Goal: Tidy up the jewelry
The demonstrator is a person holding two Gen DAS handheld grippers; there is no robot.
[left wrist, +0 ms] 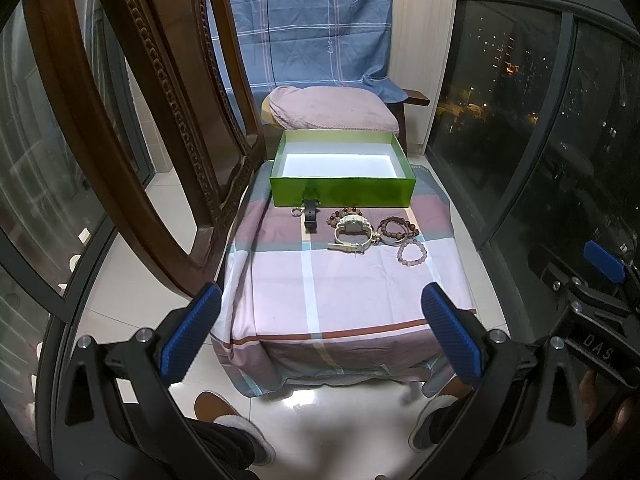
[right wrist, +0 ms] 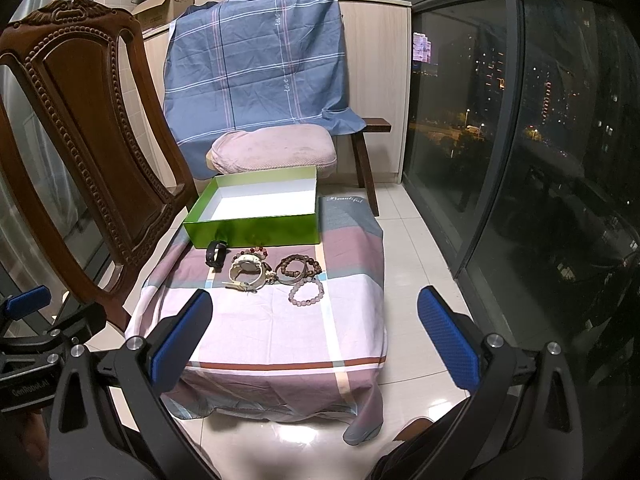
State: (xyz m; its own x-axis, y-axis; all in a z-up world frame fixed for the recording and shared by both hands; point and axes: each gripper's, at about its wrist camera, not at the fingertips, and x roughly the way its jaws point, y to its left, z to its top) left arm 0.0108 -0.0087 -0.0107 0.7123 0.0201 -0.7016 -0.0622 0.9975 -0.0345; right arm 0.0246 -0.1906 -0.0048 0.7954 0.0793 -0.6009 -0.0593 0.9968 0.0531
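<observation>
An open green box (left wrist: pixel 342 190) (right wrist: pixel 256 228) with a white inside stands empty at the back of a small cloth-covered table (left wrist: pixel 340 288) (right wrist: pixel 260 332). In front of it lie a black band (left wrist: pixel 310 216) (right wrist: pixel 215 254), a cream watch (left wrist: pixel 352 232) (right wrist: pixel 248 270), brown bead bracelets (left wrist: pixel 396 228) (right wrist: pixel 298 266), a pink bead bracelet (left wrist: pixel 412 252) (right wrist: pixel 306 292) and a small ring (left wrist: pixel 296 212). My left gripper (left wrist: pixel 320 336) is open and empty, short of the table's front edge. My right gripper (right wrist: pixel 316 336) is open and empty over the front edge.
A carved wooden chair (left wrist: pixel 132 120) (right wrist: pixel 88 140) stands close on the left of the table. Behind the box are a pink cushion (left wrist: pixel 332 110) (right wrist: pixel 276 150) and a blue checked cloth (right wrist: pixel 256 68) over a bench. Glass windows run along the right. Feet show on the tiled floor below.
</observation>
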